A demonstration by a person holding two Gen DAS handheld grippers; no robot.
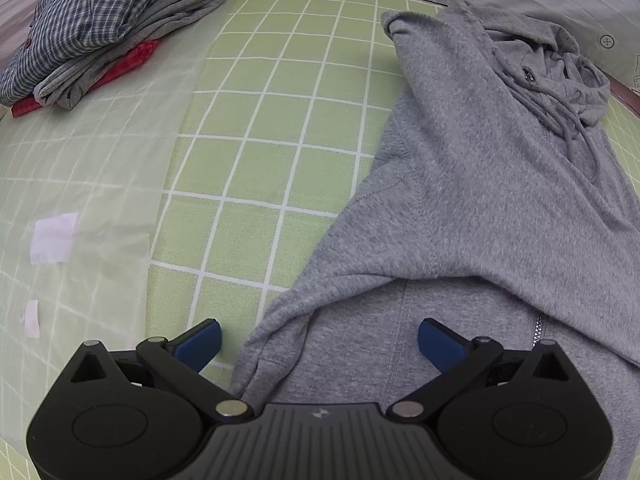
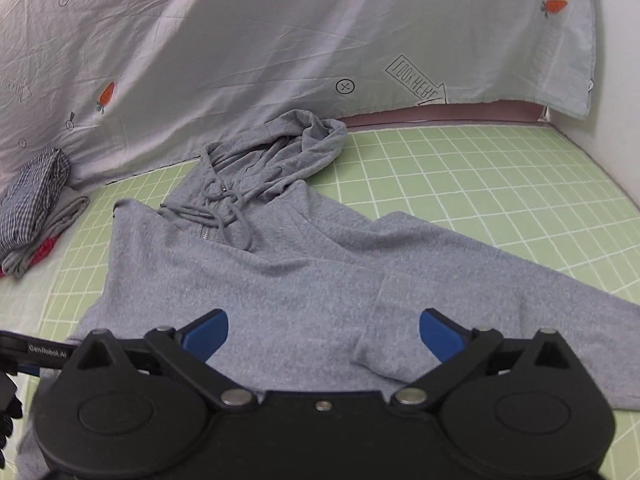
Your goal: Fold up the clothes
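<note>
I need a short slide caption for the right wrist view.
Open right gripper above a grey hoodie on the green grid mat.

Both wrist cameras are looking low and close across the green mat toward the hanging sheet, sharing the hoodie and the stack at the mat's far-left corner.

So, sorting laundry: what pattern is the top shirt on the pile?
Blue-and-white check shirt, clearest in the left wrist view.
</note>
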